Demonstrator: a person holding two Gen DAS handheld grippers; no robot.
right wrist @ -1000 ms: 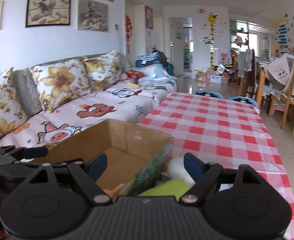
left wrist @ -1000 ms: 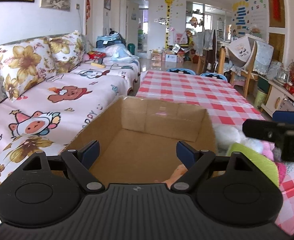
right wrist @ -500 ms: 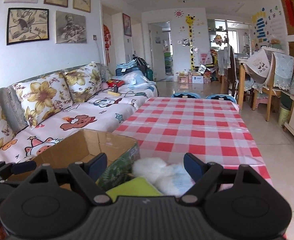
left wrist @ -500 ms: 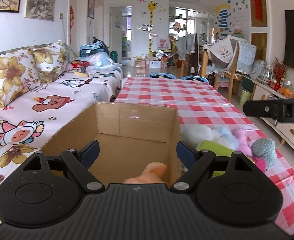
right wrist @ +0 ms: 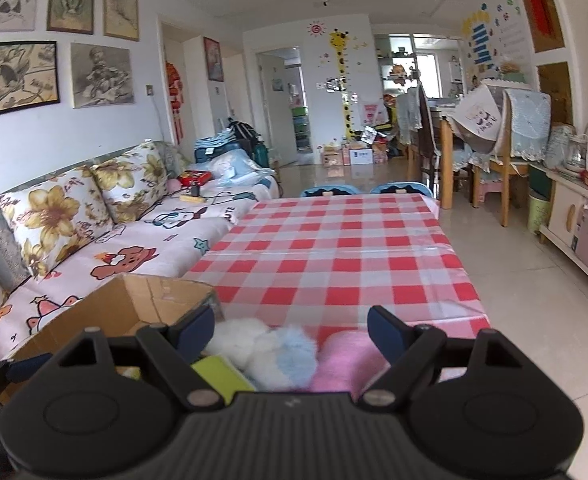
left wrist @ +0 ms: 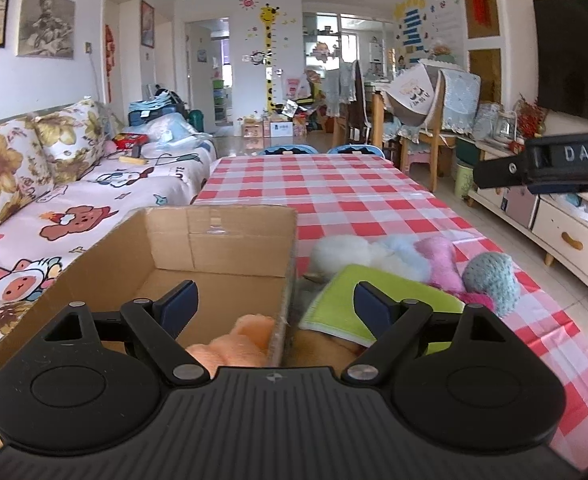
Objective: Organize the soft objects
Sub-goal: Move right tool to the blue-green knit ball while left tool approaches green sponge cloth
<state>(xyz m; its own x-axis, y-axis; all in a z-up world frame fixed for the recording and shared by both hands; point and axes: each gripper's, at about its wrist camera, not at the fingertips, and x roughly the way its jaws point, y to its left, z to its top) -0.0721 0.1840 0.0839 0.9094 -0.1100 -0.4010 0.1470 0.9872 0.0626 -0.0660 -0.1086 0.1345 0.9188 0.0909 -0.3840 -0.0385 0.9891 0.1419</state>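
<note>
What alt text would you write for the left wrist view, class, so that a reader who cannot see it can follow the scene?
The open left gripper points at a cardboard box holding an orange plush, on a red checked tablecloth. Right of the box lie a green cloth, white, blue and pink plush toys and a grey-blue knitted ball. A floral sofa runs along the left.

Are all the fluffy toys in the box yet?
Not yet. One orange plush already lies in the cardboard box. Both grippers have open jaws with nothing held. The white, light-blue, pink and grey-blue knitted toys and the green cloth are on the checked tablecloth.
</note>
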